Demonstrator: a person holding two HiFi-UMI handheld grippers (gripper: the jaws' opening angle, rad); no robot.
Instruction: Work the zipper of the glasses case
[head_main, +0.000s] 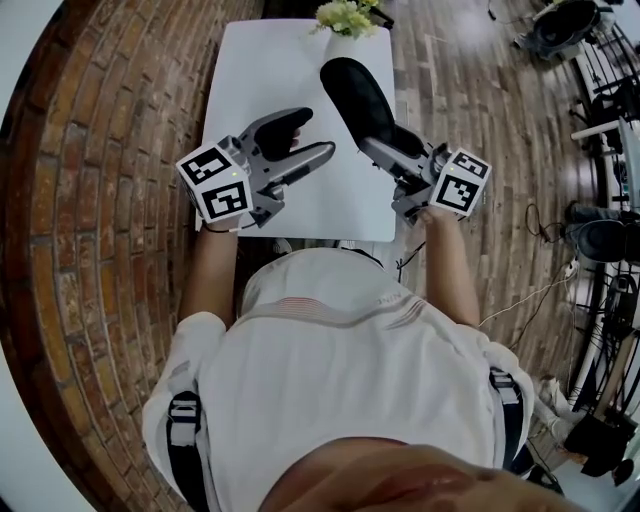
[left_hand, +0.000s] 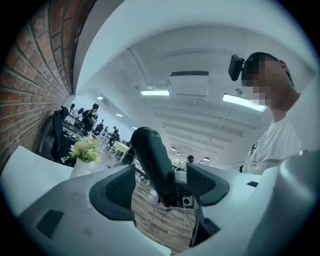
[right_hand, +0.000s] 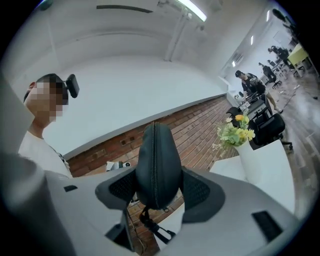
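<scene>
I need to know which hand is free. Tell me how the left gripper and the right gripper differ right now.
The left gripper's jaws stand apart with nothing pressed between them; the right gripper's jaws are closed on the black glasses case. In the head view the left gripper shows over the white table; the right gripper is at its right edge. Both are grey, hand-held, with marker cubes.

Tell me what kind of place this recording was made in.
Most likely an open-plan office or lab: there are people at desks in the background, black office chairs, strip ceiling lights, and a brick wall alongside.
</scene>
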